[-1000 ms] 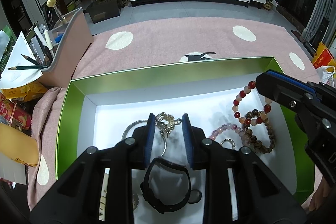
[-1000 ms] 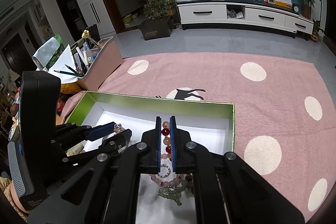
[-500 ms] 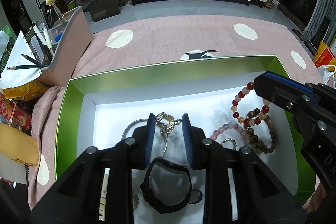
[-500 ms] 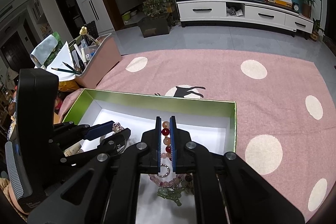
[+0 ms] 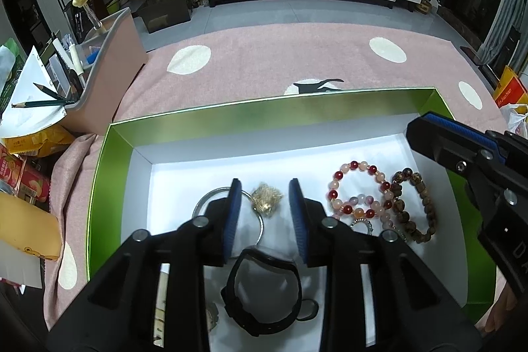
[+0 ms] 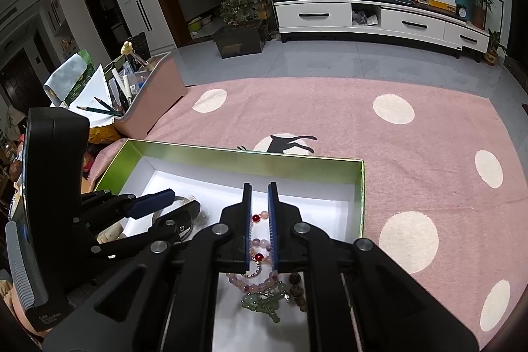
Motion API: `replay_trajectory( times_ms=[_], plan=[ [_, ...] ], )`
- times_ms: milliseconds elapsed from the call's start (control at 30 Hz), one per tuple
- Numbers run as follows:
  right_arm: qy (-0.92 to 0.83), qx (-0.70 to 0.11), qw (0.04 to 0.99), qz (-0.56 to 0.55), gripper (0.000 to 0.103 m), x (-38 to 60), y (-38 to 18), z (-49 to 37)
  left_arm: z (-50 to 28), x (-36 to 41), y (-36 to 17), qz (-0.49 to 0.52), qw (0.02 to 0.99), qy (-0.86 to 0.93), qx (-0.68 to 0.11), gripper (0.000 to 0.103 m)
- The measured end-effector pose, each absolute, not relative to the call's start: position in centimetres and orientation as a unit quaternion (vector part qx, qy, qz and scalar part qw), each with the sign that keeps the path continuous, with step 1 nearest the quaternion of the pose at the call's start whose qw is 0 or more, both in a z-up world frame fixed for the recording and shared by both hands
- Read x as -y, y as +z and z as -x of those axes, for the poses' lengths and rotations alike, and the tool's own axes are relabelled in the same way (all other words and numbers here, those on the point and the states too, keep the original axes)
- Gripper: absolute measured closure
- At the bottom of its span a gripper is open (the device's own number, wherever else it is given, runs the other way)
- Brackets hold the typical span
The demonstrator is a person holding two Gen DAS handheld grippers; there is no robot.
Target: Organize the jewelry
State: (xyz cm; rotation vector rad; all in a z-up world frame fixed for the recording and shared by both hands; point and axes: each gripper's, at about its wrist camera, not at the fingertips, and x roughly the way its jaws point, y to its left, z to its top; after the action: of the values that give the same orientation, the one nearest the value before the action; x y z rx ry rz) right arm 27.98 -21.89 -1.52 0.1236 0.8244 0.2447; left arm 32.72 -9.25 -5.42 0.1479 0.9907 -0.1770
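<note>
Cardboard makes up the shallow box [image 5: 109, 187] in front of you: glossy green walls, a flat white floor, resting on a pink woven cloth [image 5: 270, 61] with cream dots.

Your left gripper [image 5: 264, 210] has just been opening its fingers; they now stand apart, with a crumpled gold chain [image 5: 266, 198] lying loose between the blue ribbed pads, touching neither. A thin silver bangle [image 5: 201, 203] runs under the left finger at about 9 o'clock of the chain. A black rubbery wristband [image 5: 264, 296] forms an upright oval at 6 o'clock.

At 3 o'clock of the chain lie round glossy beads: a red and peach bead bracelet [image 5: 356, 190], lying flat as a ring, overlaps a paler pink strand, and a brown wooden bead bracelet [image 5: 415, 203] stretches away from you along the box's right wall. A small sparkly ring [image 5: 361, 224] sits at their near edge.

Your right gripper [image 6: 260, 226] has its fingers nearly together above the red and peach beads; whether they pinch that strand you cannot tell. A green jade-like piece [image 6: 264, 305] lies nearer you, below the fingers.

Outside the box at 10 o'clock, a pink storage bin [image 5: 112, 68] holds pens and pencils.
</note>
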Motion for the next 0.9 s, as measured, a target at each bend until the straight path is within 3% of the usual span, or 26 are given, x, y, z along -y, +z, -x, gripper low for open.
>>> replay_trajectory(
  times_ms=[200,367,633,733,900],
  plan=[
    [0.115,-0.392,0.911,-0.056,0.092,22.2,-0.9,-27.4,-32.4,9.1,-5.0,-0.069,0.875,-0.084,-0.471,0.054],
    [0.107,-0.382,0.916,-0.052,0.075,22.7,-0.1,-26.5,-31.9,9.0,-4.3,-0.066,0.878,-0.082,-0.466,0.045],
    [0.095,-0.373,0.921,-0.051,0.06,23.3,0.9,-25.3,-30.8,9.0,-2.7,-0.07,0.885,-0.077,-0.454,0.028],
    [0.083,-0.364,0.926,-0.047,0.042,23.7,1.5,-24.6,-30.4,8.8,-2.1,-0.073,0.888,-0.072,-0.449,0.024],
    [0.067,-0.356,0.931,-0.044,0.032,24.4,2.6,-23.1,-29.0,8.5,-0.7,-0.078,0.893,-0.064,-0.438,0.017]
  ],
)
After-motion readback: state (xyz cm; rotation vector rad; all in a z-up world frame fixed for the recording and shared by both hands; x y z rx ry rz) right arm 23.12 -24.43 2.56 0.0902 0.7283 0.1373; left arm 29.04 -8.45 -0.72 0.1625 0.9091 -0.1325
